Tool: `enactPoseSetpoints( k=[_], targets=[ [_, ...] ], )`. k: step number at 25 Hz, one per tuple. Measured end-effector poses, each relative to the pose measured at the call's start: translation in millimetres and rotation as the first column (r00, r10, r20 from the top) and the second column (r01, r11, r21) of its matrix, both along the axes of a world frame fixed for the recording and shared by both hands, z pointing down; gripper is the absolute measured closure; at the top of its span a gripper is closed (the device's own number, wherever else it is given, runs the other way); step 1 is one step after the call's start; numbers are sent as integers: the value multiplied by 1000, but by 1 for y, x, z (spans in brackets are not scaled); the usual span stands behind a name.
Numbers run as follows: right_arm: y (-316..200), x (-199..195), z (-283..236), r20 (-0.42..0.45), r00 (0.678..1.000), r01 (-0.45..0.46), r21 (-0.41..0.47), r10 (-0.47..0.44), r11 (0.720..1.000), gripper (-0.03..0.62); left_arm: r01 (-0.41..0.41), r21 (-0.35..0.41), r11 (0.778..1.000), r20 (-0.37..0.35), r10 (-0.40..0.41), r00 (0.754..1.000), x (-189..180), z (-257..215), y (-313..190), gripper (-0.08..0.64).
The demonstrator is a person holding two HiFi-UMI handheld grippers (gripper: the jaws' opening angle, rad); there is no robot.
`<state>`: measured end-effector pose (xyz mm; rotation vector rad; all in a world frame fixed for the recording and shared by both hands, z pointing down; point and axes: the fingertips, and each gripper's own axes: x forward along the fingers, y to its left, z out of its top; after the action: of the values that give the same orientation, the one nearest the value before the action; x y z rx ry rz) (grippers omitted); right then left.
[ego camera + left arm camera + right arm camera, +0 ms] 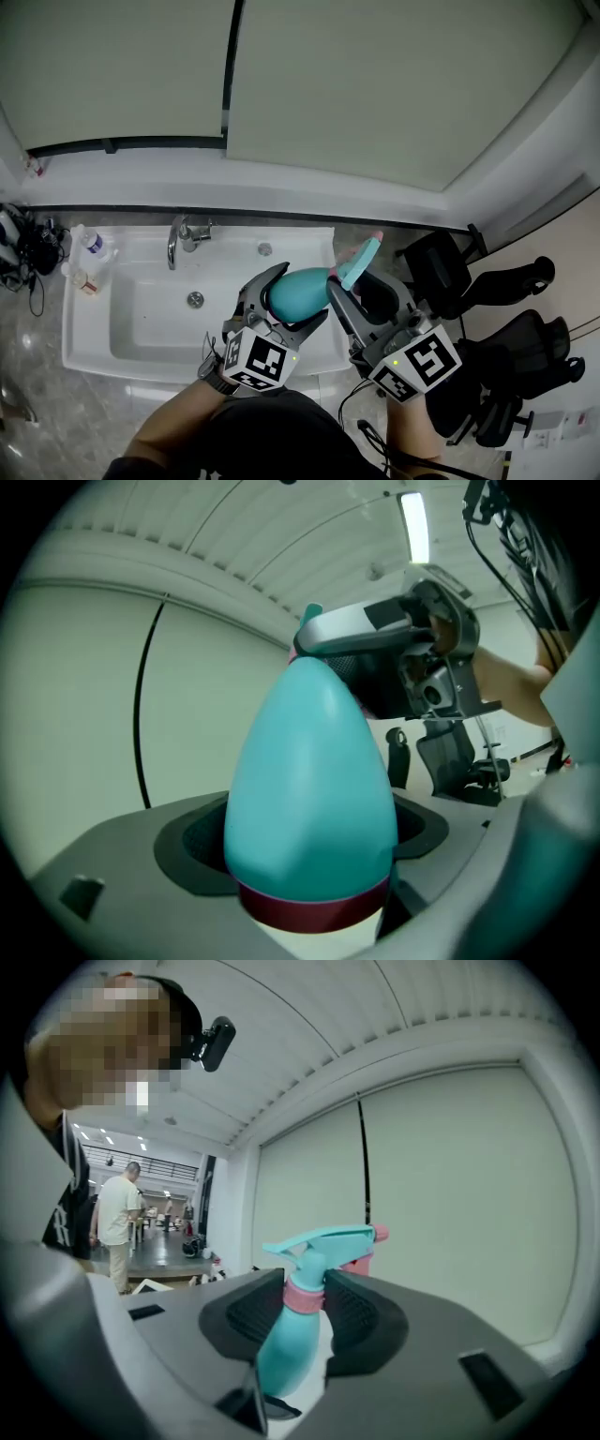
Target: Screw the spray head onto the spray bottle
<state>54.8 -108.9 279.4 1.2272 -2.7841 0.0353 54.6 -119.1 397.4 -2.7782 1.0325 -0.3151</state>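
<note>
Nearest to me in the head view, the left tool (298,298) is clamped around the fat teal belly of the spray bottle (302,284). Its own view shows the pads bearing on both sides of the body, just above a dark red band. The right tool (354,279) sits just beside it at about 3 o'clock. Its pads are closed in on the pink collar (303,1295) at the base of the spray head (361,255), one pad on each side of the neck. The bottle is held in the air between my two tools, not resting on anything, with the white sink (94,347) below and beyond it. The relation that matters is the bottle's long axis. In the head view it runs from the base, at about 8 o'clock in the left tool, up to the nozzle at about 2 o'clock, so the head lies past the right tool's tips. The head looks seated on the neck, and I cannot tell how far the thread has caught. I judge that the next turn must go around that slanted axis, the right tool rolling the collar while the left holds the body fixed. A turn off that line risks cross-threading.
</note>
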Motion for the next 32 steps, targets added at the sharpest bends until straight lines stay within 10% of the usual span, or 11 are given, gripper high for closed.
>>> enactPoseSetpoints(
  k=[7, 12, 22, 32],
  targets=[
    [-16, 10, 22, 48, 966, -253, -50, 256, 966, 454, 132, -3, 991, 108, -131, 985, -7, 21, -15, 110],
    [-14, 10, 27, 47, 949, -311, -49, 313, 949, 453, 87, -38, 995, 36, -85, 996, 0, 27, -10, 110],
    [-5, 1, 17, -38, 955, -294, 23, 295, 956, 453, -36, -61, 997, -132, 28, 991, 13, 18, 3, 110],
    [9, -10, 4, 18, 999, -46, -11, 46, 999, 453, -199, -59, 978, -212, 182, 960, 13, 3, 15, 110]
  ],
)
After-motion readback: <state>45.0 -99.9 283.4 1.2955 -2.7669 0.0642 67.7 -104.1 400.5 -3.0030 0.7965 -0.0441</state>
